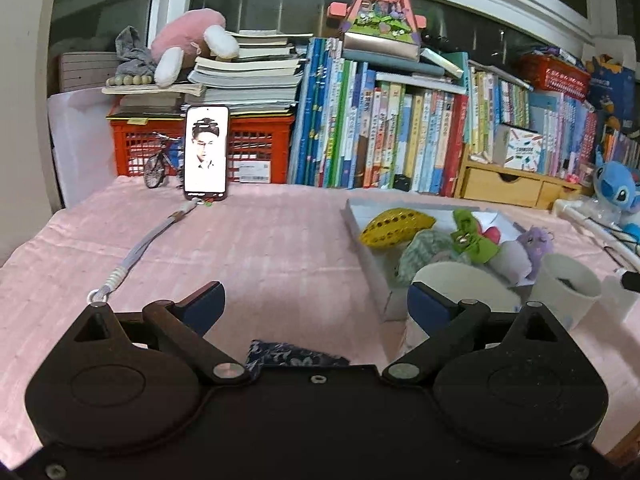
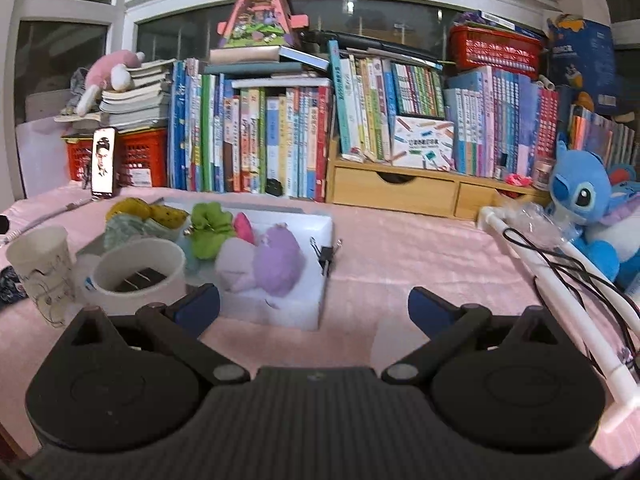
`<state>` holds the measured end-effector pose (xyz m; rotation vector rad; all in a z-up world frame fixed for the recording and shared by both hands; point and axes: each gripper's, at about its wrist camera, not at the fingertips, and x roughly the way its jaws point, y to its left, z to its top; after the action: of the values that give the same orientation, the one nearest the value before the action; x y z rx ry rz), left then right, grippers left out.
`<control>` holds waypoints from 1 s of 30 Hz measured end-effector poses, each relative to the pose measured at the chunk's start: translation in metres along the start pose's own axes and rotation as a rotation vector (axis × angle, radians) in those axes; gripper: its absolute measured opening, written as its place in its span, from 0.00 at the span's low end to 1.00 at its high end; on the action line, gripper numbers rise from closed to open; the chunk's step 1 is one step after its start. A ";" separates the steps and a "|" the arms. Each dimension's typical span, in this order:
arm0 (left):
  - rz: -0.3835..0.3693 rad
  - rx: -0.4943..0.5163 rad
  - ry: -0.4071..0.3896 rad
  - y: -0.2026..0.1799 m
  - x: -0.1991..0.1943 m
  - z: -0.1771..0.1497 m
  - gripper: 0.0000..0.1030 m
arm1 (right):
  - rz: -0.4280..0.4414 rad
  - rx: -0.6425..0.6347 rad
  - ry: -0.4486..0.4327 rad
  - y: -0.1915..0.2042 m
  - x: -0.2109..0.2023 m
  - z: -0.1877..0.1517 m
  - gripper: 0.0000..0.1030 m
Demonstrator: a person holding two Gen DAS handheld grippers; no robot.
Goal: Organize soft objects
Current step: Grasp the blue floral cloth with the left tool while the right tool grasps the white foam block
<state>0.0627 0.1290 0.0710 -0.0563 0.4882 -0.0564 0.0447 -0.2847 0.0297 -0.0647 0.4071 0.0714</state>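
A white tray [image 2: 316, 220] on the pink tablecloth holds several soft toys: a yellow one [image 2: 160, 212], a teal knitted one [image 2: 124, 228], a green one [image 2: 208, 232], a pink one [image 2: 244, 228] and a purple plush [image 2: 280, 260]. The tray [image 1: 356, 220] also shows in the left wrist view, with the yellow toy [image 1: 396, 224], green toy [image 1: 472, 236] and purple plush [image 1: 536, 244]. My left gripper [image 1: 316, 300] is open and empty, left of the tray. A dark blue patterned cloth [image 1: 292, 354] lies just under it. My right gripper [image 2: 314, 306] is open and empty, at the tray's near right corner.
Two paper cups [image 2: 138, 272] [image 2: 42, 264] stand in front of the tray. A black binder clip [image 2: 327, 256] lies at the tray's right. A phone [image 1: 206, 152] stands at the back left. A blue plush [image 2: 588, 208], a white pole with cables [image 2: 536, 272] and rows of books [image 2: 280, 140] line the right and back.
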 end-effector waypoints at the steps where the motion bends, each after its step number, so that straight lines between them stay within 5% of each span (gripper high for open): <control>1: 0.016 0.000 0.001 0.000 0.001 -0.002 0.95 | -0.004 0.006 0.002 -0.002 0.000 -0.002 1.00; 11: 0.067 -0.015 0.017 0.003 0.006 -0.020 0.95 | -0.075 0.032 0.027 -0.013 0.001 -0.018 1.00; 30: 0.045 0.024 0.104 -0.005 0.018 -0.045 0.94 | -0.180 -0.007 0.045 -0.016 0.017 -0.034 1.00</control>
<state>0.0570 0.1213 0.0229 -0.0190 0.5926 -0.0211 0.0483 -0.3020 -0.0075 -0.1099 0.4448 -0.1059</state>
